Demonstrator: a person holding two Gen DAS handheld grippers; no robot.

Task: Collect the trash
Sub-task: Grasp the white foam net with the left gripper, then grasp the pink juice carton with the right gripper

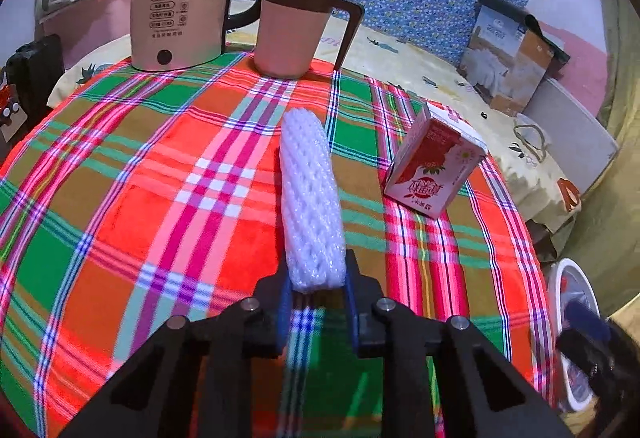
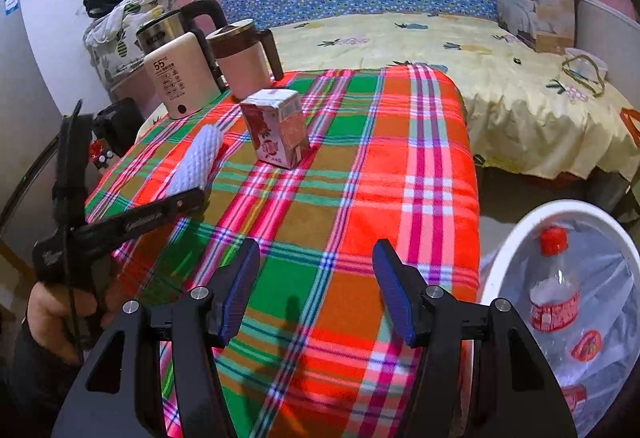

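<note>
left gripper [image 1: 318, 288] clenched on the near end of the white foam net sleeve [image 1: 310, 198], which lies lengthwise on the plaid tablecloth [image 1: 120, 178] | right gripper [image 2: 316, 278] released, nothing between its jaws | milk carton [image 1: 434, 162] farther right | kettle [image 1: 180, 8], mug [image 1: 294, 24] at the back

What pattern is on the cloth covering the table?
The tablecloth is plaid: red, green, pink and white; clearest in the right wrist view.

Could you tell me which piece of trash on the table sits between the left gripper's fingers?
The white foam net sleeve; the red drink carton stands apart, untouched.
</note>
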